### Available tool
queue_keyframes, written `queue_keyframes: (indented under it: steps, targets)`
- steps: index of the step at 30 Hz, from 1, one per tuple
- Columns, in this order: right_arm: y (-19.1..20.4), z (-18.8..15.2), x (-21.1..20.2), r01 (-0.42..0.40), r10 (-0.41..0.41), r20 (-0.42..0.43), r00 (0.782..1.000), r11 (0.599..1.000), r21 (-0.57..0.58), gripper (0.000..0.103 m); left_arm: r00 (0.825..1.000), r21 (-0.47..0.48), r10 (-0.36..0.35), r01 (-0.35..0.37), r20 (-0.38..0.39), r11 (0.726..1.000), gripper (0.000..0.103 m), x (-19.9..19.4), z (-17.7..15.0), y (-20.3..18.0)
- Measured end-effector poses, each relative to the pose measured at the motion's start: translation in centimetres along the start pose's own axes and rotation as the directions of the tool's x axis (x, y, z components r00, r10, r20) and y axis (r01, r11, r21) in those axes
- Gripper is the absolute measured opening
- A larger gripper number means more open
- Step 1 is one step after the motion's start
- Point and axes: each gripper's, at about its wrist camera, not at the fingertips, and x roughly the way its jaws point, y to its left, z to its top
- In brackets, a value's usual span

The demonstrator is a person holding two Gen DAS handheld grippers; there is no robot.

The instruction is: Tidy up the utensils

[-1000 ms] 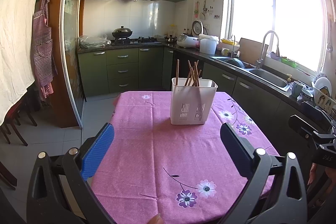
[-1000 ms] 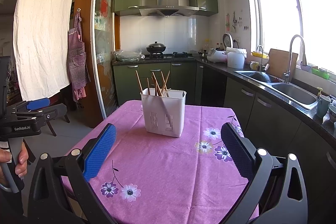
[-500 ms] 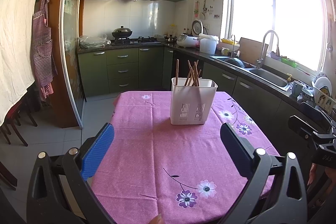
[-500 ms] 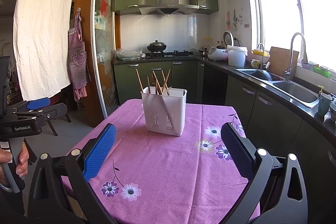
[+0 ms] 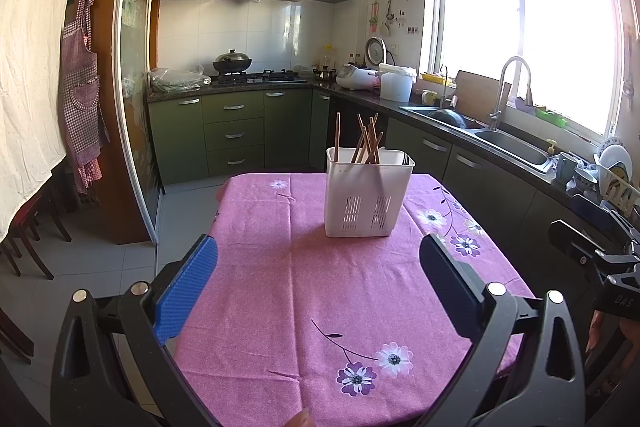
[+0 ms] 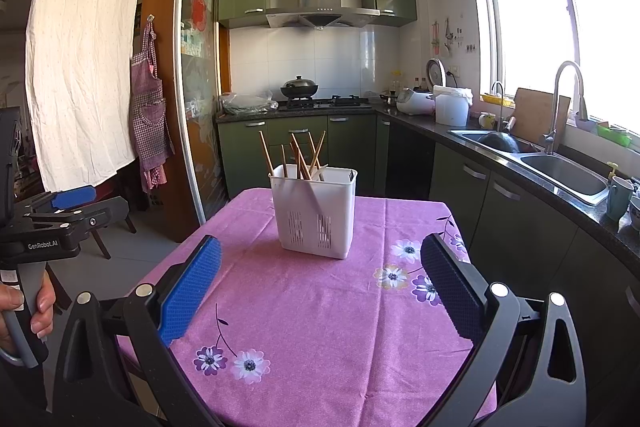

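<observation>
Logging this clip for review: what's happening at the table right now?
A person holds a handheld gripper in each hand over a table with a pink floral tablecloth. The left gripper and right gripper are both open and empty, short of the white utensil holder. Wooden chopsticks stand loosely inside it. Nothing is grasped yet.

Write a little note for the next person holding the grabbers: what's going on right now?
Left gripper: jaws open, empty, above the near end of the table.
Right gripper: jaws open, empty, likewise short of the holder.
White utensil holder stands upright on the pink tablecloth, wooden chopsticks leaning jumbled in one compartment.
Done: nothing that shows.
Left: reach the holder and sort the chopsticks.
</observation>
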Motion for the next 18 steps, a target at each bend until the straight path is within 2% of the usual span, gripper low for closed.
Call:
queue_keyframes:
  steps: [18]
  targets:
    - [0.12, -0.08, 0.04, 0.001, -0.001, 0.000, 1.000, 1.000, 0.000, 0.098, 1.000, 0.003, 0.002, -0.002, 0.001, 1.000, 0.096, -0.05, 0.00, -0.06]
